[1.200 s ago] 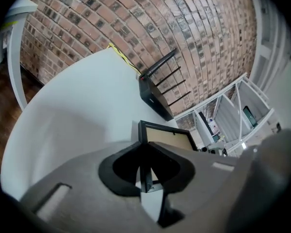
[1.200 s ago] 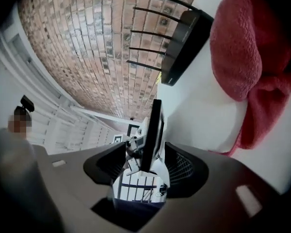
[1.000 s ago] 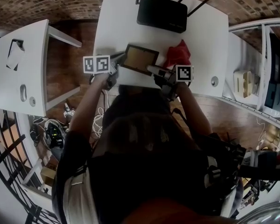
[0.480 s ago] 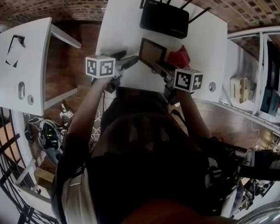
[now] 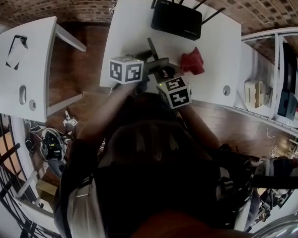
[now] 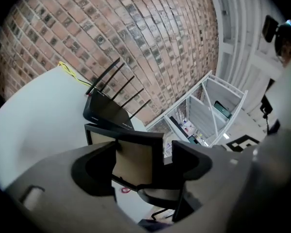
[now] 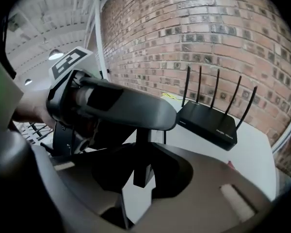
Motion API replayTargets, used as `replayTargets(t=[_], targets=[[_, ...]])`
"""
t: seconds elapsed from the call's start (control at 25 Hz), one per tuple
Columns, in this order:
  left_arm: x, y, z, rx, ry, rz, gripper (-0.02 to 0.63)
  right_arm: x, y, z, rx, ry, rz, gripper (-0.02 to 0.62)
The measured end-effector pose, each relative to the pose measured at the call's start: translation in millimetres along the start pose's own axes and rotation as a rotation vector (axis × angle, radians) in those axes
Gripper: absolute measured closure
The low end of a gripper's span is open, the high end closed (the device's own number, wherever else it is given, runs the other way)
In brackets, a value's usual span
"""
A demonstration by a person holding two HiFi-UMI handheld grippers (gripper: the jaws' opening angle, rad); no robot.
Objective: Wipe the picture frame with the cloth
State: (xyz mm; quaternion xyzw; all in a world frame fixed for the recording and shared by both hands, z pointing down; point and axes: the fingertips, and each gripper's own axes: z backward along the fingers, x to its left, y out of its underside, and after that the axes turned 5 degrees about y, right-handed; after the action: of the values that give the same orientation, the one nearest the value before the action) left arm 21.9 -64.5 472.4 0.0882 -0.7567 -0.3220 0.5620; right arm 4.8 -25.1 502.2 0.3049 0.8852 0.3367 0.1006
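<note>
The picture frame (image 5: 151, 46), black-edged with a tan panel, is upright over the white table (image 5: 129, 24) and shows edge-on in the head view. My right gripper (image 5: 164, 75) is shut on its lower edge; its jaws have just eased open slightly, with the thin frame edge (image 7: 140, 149) still between them (image 7: 140, 174). My left gripper (image 5: 151, 59) has opened wide within the last second. It hangs just in front of the frame's panel (image 6: 131, 159), jaws (image 6: 144, 154) apart and gripping nothing. The red cloth (image 5: 192, 61) lies crumpled on the table to the right.
A black router (image 5: 176, 19) with several antennas stands at the table's far edge. A second white table (image 5: 22, 68) is to the left, and white shelving (image 5: 283, 78) to the right. Behind the table is a brick wall (image 6: 150, 42).
The frame went from lying tilted between both grippers to standing on edge. The left gripper let go, opened wide and rose. The right gripper rolled over while keeping hold of the frame.
</note>
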Motion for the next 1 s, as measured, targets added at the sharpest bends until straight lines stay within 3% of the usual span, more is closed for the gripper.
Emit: replayTargets(t=[0.16,0.44,0.6,0.84,1.0], targets=[[17,2,20,-0.074,-0.013,0.067,0.327,22,-1,-8,-0.001,-0.001,0.086,0.495],[30,3,39,-0.053,0.055,0.162,0.425,37,-4,-14,-0.042,-0.086,0.019,0.459],[46,-5,49,-0.081,0.084,0.238,0.561,48,4,-8,-0.053,-0.122,0.076,0.494],[65,14,40,0.161,0.026,0.186,0.563,15,34,2,-0.049,-0.132,-0.064,0.5],[74,21,28,0.212,0.04,0.295,0.563,-29,49,16,-0.054,-0.085,-0.196,0.488]])
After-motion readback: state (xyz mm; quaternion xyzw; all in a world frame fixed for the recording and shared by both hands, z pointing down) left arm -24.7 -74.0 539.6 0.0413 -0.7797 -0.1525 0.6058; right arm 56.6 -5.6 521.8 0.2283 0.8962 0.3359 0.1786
